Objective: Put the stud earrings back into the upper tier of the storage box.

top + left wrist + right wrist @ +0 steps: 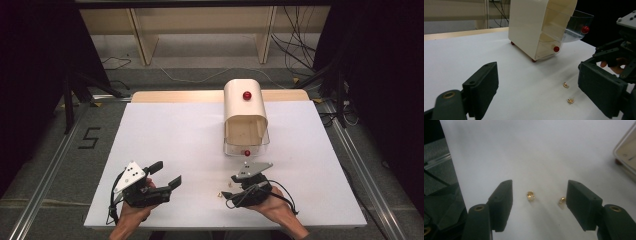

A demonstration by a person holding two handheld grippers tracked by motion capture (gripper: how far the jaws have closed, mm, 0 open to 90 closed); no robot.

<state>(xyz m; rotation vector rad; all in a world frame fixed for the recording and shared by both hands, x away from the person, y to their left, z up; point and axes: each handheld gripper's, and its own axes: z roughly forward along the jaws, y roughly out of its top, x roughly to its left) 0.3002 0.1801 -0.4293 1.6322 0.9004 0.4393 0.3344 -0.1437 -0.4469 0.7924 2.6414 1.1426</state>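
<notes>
Right gripper (537, 202), jaws parted, straddles one gold earring (530, 195) to pinch it. Second earring (561, 200) lies beside its jaw. Left gripper (541, 87) waits wide and empty, clear of the jewelry box (244, 117).

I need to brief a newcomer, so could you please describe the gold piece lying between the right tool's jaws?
Start at the cream box on the white table. In front of it, the right tool straddles a gold piece; its twin lies against one jaw.

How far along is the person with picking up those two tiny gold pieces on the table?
Already done: the cream box stands with its clear lid open. In hand: the right tool brackets one gold piece, jaws apart, not touching it; the other piece lies beside one jaw. The left tool waits open. Left: gripping both.
</notes>
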